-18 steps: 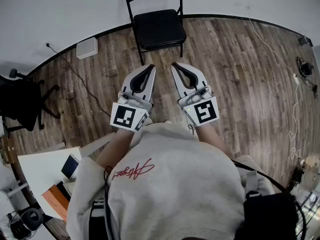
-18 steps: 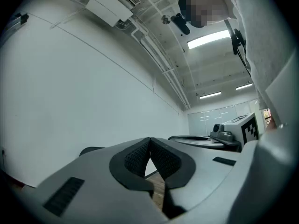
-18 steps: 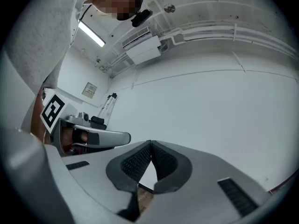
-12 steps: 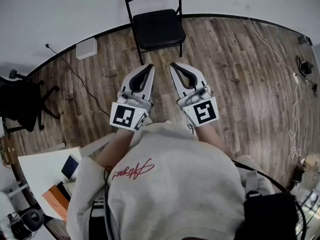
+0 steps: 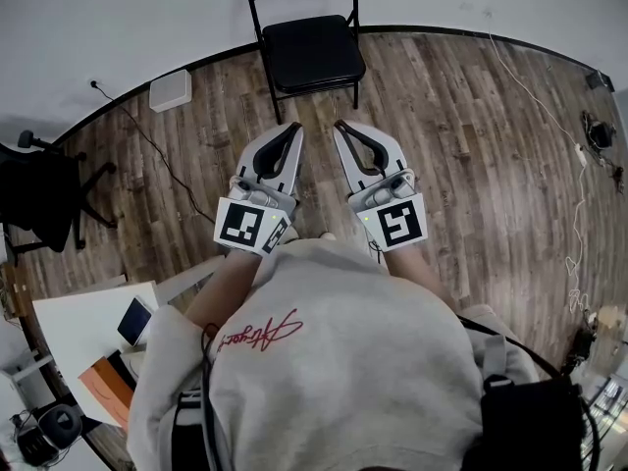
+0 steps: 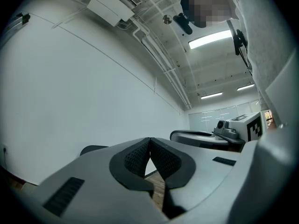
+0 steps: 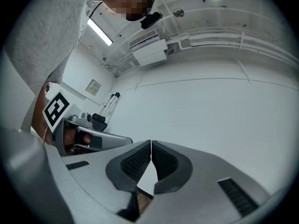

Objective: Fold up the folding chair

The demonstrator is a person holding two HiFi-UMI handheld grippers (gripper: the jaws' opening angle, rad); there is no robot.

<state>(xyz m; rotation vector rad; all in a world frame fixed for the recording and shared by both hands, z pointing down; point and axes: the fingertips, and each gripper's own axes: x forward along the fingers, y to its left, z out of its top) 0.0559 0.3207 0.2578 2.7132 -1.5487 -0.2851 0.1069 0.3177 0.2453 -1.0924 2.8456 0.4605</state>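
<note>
Nothing much has moved: left gripper (image 5: 297, 129) and right gripper (image 5: 340, 126), both clenched empty, hover near the unfolded chair (image 5: 309, 52).

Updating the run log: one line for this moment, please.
chair: unfolded, untouched | left gripper: shut, empty | right gripper: shut, empty

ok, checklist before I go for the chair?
1. Folding chair unfolded, upright, nothing on its seat: ok.
2. Left hand-held gripper ready to grasp: not ok. Its jaws are shut and empty, so open them first.
3. Right hand-held gripper ready to grasp: not ok. Its jaws are shut and empty too.
4. Both pointed toward the chair, short of it, no contact: ok.
5. Room between the chair's back and the wall: cannot tell.
</note>
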